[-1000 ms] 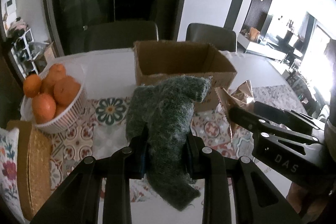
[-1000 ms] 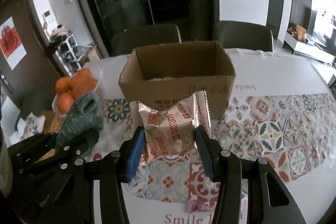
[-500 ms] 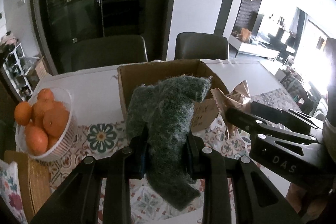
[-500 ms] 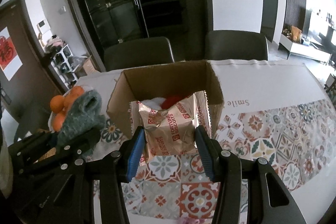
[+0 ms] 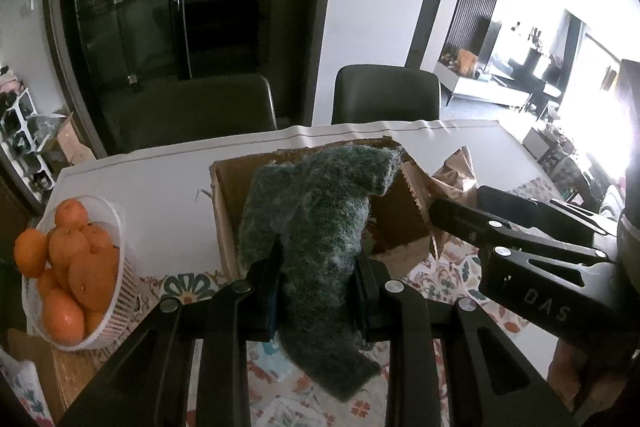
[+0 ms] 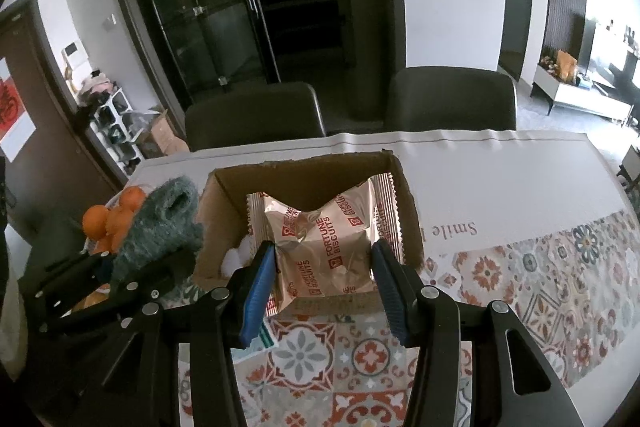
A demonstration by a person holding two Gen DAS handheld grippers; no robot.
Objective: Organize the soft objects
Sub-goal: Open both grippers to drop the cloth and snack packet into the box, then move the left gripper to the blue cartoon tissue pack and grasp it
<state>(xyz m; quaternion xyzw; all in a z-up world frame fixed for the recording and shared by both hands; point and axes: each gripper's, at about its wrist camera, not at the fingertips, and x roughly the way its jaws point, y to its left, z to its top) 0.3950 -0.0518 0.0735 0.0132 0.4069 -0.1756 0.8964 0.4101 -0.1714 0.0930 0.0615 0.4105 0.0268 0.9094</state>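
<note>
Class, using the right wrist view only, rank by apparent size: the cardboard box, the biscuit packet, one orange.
1. cardboard box
2. biscuit packet, though it hangs nearer the camera, which flatters it
3. orange

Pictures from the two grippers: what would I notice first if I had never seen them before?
First, the fuzzy green sock pinched in the left gripper, hanging in front of the open cardboard box. Next, the shiny biscuit packet squeezed in the right gripper, right at the box's near edge. Then the bright oranges in a white bowl, left of the box.
</note>
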